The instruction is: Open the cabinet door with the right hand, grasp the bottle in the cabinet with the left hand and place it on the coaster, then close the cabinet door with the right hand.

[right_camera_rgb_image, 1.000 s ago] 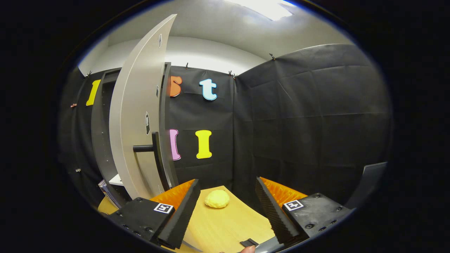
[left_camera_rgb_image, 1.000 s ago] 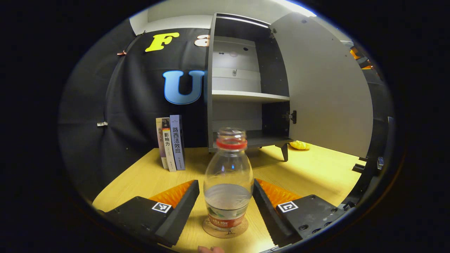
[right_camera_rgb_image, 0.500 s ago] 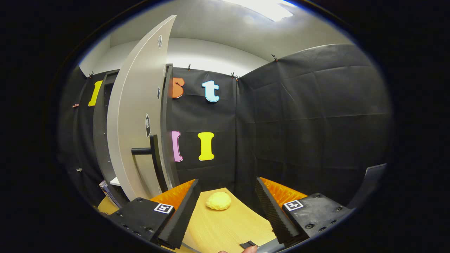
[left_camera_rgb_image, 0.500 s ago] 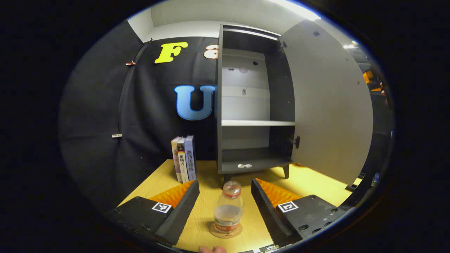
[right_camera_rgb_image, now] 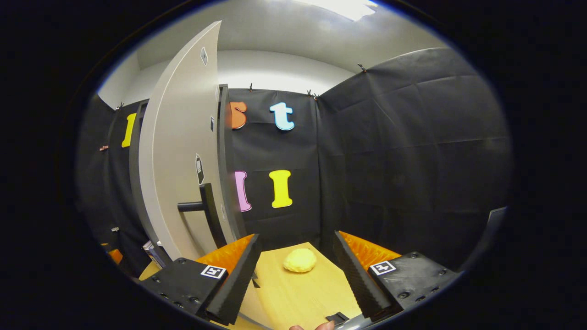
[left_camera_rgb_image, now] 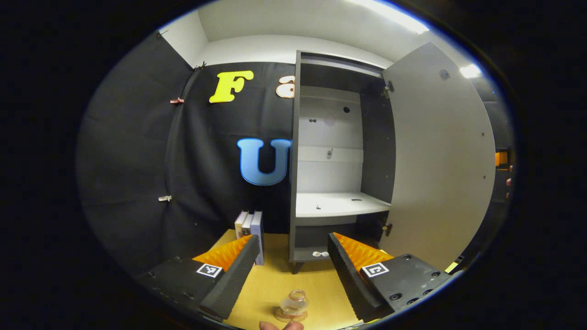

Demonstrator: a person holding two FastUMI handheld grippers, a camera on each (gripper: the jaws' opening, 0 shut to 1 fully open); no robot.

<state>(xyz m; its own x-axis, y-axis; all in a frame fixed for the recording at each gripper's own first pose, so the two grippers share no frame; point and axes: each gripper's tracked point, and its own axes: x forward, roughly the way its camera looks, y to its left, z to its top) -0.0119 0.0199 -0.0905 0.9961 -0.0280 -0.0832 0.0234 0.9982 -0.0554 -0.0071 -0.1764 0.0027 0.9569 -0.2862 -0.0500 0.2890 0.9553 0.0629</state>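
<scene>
Left gripper (left_camera_rgb_image: 290, 256): two wedge-shaped fingers w/ ribbed inner faces, each on a black block w/ a square black-and-white marker tag and small screws, bottom of frame. Right gripper (right_camera_rgb_image: 297, 256): same build, same tags, screws. Fingertip (left_camera_rgb_image: 280, 325) at bottom edge, left gripper view.

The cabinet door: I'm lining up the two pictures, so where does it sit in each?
Left gripper view: the cabinet door stands open at right, its inner face showing.
Right gripper view: the door stands left of centre, its handle showing.
Shared landmark: the wooden table.
</scene>
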